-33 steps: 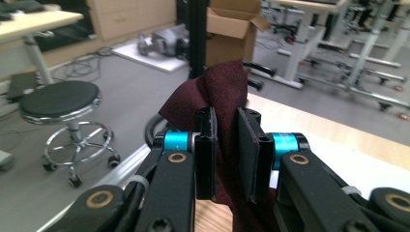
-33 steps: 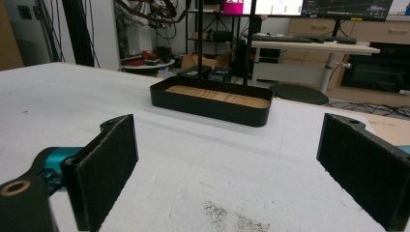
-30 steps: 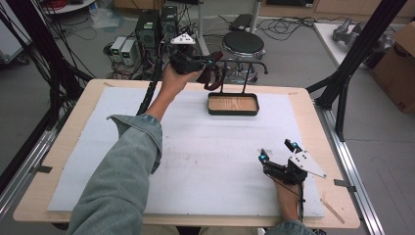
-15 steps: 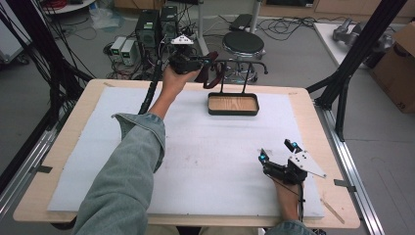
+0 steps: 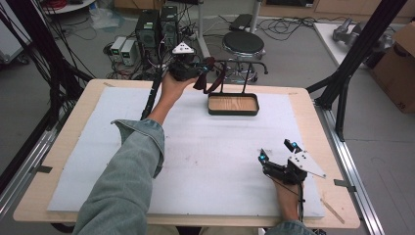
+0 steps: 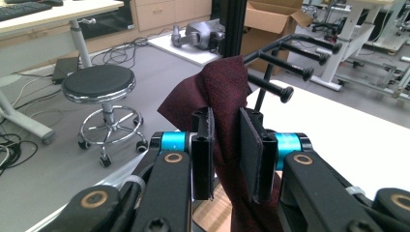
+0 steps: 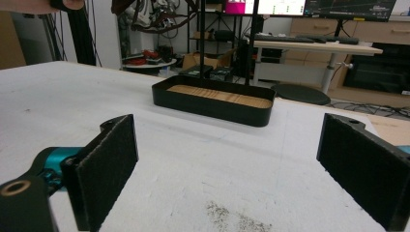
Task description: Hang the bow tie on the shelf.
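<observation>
A dark red cloth (image 6: pixel 225 96) is pinched between the jaws of my left gripper (image 6: pixel 226 154), which is shut on it. In the high view that left gripper (image 5: pixel 195 70) is held up at the far edge of the table, with the cloth (image 5: pixel 208 73) hanging beside the black rack (image 5: pixel 234 85). The rack's horizontal pegs (image 6: pixel 290 58) stick out just beyond the cloth. Its base is a black tray with a wooden floor (image 7: pixel 215 99). Low over the white mat near the front right, my right gripper (image 5: pixel 277 152) stands wide open and holds nothing.
A white mat (image 5: pixel 195 147) covers the wooden table. A round black stool (image 5: pixel 243 44) stands on the floor behind the table, beside computer boxes and cables. A cardboard box (image 5: pixel 399 54) is at the far right. A dark smudge (image 7: pixel 227 217) marks the mat by my right gripper.
My left gripper with the cloth has shifted a little to the left, away from the rack. The right gripper has stayed where it was.
</observation>
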Demonstrator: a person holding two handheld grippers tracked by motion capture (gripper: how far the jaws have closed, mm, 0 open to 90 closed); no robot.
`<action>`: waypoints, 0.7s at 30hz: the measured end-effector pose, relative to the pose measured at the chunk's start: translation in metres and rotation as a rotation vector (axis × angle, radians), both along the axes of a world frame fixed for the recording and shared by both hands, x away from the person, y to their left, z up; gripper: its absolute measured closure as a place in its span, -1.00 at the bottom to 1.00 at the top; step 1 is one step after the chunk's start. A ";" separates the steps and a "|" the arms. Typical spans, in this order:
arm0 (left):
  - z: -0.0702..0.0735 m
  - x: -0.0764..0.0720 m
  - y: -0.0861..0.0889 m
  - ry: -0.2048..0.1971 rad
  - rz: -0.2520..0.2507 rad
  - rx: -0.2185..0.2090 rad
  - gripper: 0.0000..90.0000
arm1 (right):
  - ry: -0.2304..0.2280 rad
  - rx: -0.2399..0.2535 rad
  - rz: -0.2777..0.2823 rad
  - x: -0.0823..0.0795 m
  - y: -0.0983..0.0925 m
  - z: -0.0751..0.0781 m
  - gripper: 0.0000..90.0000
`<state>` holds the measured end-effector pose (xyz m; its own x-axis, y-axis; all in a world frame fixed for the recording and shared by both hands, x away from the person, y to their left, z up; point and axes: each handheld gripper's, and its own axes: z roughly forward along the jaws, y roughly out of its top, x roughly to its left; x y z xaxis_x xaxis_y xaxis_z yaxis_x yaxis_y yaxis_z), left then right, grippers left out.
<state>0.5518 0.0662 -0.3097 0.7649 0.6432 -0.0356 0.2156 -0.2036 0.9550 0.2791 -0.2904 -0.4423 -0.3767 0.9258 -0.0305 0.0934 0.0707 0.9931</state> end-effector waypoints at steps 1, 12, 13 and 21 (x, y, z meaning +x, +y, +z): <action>-0.001 -0.001 0.001 -0.001 0.003 -0.001 0.68 | 0.000 0.000 0.000 0.000 0.000 0.000 -0.86; -0.007 -0.003 0.004 -0.005 0.018 0.039 0.63 | 0.003 -0.001 -0.001 0.000 0.001 0.000 -0.85; -0.007 -0.003 0.004 -0.005 0.018 0.039 0.61 | 0.003 -0.001 -0.001 0.000 0.001 0.000 -0.86; -0.008 -0.004 0.004 -0.011 0.017 0.074 0.51 | 0.003 0.000 -0.001 0.000 0.001 0.000 -0.85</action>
